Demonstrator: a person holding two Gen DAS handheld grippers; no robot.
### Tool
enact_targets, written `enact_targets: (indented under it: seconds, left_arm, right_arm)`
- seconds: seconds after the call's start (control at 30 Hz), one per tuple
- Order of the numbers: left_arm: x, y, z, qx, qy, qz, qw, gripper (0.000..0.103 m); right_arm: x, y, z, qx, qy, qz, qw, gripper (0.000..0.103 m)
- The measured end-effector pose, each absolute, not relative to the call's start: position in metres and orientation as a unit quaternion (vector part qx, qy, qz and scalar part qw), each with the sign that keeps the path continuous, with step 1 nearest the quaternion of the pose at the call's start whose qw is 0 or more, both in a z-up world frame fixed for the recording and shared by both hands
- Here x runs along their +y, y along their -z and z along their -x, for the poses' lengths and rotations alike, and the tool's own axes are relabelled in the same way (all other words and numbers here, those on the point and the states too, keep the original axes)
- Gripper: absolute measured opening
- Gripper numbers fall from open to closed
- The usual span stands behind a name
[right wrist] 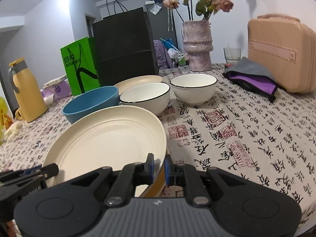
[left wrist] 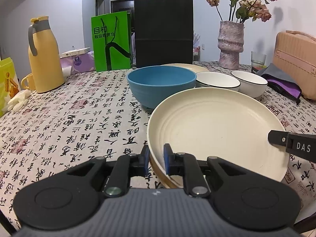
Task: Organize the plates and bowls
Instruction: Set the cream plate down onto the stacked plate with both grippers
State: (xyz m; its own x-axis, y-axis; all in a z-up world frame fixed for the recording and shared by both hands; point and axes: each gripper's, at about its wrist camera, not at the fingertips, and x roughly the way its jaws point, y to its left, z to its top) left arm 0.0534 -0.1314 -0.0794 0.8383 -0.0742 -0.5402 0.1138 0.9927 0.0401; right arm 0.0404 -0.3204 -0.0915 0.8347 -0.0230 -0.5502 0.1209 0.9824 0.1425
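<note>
Plate [left wrist: 217,130] before bowls [left wrist: 217,80], second plate [left wrist: 187,66] behind.

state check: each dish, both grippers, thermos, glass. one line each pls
near cream plate: tilted, gripped by the rim on both sides
left gripper: shut on plate rim
right gripper: shut on plate rim
blue bowl: upright, empty
two white bowls: upright, empty
far cream plate: flat, empty
yellow thermos: upright, lid closed
glass: upright

This is a home, a dining corner. The tabletop [left wrist: 79,122] has a calligraphy cloth, a vase [left wrist: 231,45] of dried roses, a yellow flask [left wrist: 44,59], shopping bags [left wrist: 111,41], and a doorway [left wrist: 99,5] behind.
</note>
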Motion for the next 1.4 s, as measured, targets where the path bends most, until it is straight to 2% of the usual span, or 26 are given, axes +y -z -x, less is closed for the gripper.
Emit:
enact_targets:
  seconds: [0.33,1.17,1.4]
  left_arm:
    - [-0.136,0.081,-0.054,0.275,0.045,-0.052,0.959,0.016]
    - [-0.138,0.083,-0.06,0.298,0.044,-0.072,0.951,0.016]
    - [-0.129,0.08,-0.073,0.316,0.046,-0.039,0.947,0.016]
  right_arm:
    - [-0.314,0.092,-0.041,0.281,0.043,-0.049,0.958,0.012]
    - [-0.318,0.095,-0.041,0.284,0.033,-0.048,0.957,0.013]
    - [-0.325,0.094,-0.041,0.28,0.028,-0.064,0.957,0.014]
